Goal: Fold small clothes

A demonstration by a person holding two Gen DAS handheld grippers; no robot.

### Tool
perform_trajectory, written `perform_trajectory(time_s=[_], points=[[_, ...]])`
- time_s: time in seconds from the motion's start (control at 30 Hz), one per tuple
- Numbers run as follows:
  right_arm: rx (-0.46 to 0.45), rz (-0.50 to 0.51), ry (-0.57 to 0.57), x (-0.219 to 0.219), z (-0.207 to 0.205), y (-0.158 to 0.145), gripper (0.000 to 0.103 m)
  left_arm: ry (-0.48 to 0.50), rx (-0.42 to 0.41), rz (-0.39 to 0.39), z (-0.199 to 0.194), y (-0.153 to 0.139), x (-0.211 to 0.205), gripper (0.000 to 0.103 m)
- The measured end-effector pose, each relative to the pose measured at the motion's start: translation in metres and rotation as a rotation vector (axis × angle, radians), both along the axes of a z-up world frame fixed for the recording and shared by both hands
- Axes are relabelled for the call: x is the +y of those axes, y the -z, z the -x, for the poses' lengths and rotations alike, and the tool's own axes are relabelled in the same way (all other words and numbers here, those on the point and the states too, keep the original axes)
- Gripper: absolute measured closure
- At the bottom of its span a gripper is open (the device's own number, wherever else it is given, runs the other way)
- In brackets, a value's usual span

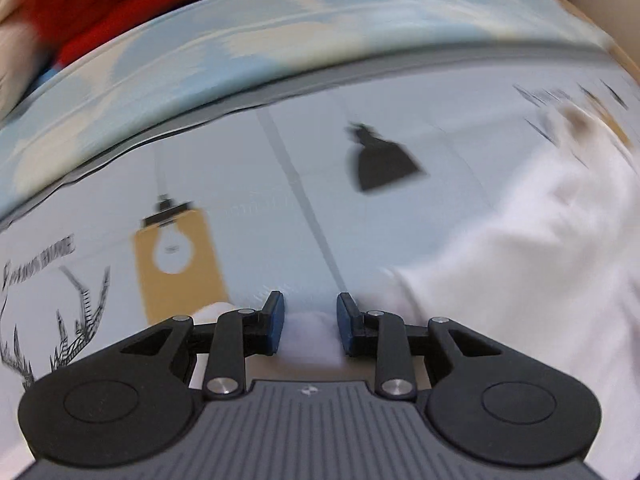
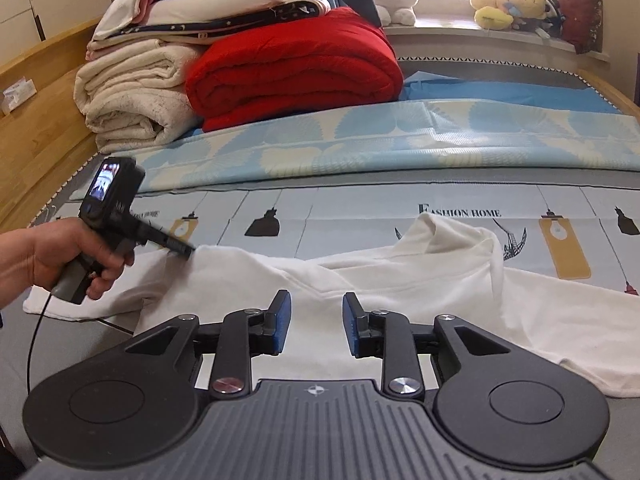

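Note:
A white long-sleeved garment [image 2: 420,280] lies spread across the printed sheet [image 2: 360,208], its neck part folded up toward the far side. In the left wrist view, which is blurred, the garment [image 1: 520,260] fills the right side. My left gripper [image 1: 310,304] points steeply down with its jaws apart, and a bit of white cloth shows in the gap between the blue pads [image 1: 276,324]. The right wrist view shows a hand [image 2: 60,248] holding that left gripper [image 2: 182,249], tips at the garment's left sleeve. My right gripper [image 2: 316,304] hovers open over the garment's near hem, holding nothing.
At the back left, folded cream blankets [image 2: 132,92] and a red quilt [image 2: 296,68] are stacked under more bedding. A blue patterned mat [image 2: 400,136] crosses the bed. Plush toys [image 2: 504,4] line the window sill. A wooden bed frame [image 2: 44,128] runs along the left.

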State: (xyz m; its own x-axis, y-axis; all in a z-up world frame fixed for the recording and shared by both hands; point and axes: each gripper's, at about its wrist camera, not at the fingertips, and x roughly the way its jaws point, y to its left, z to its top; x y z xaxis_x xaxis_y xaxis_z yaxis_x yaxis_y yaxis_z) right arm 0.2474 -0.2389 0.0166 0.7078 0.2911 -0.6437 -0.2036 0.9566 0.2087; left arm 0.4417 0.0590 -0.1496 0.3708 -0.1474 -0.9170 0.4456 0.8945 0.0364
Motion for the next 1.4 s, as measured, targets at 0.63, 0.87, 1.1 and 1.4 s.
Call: perform_trajectory(time_s=[0.63,0.87,1.1,1.4], points=[[-0.006,-0.026,0.005,-0.022,0.004,-0.010,0.071,0.312,0.017,-0.021,0.044,0.003,-0.023,0.059],[-0.012,-0.026,0.003,-0.020,0.004,-0.012,0.071,0.354,-0.070,0.075,0.061,-0.018,-0.027,0.063],[-0.010,-0.023,0.000,-0.020,0.004,-0.012,0.071,0.428,-0.090,0.145,0.096,-0.030,-0.051,0.064],[0.013,-0.003,0.004,-0.019,0.003,-0.011,0.071,0.545,-0.066,0.101,0.135,-0.027,-0.078,0.057]])
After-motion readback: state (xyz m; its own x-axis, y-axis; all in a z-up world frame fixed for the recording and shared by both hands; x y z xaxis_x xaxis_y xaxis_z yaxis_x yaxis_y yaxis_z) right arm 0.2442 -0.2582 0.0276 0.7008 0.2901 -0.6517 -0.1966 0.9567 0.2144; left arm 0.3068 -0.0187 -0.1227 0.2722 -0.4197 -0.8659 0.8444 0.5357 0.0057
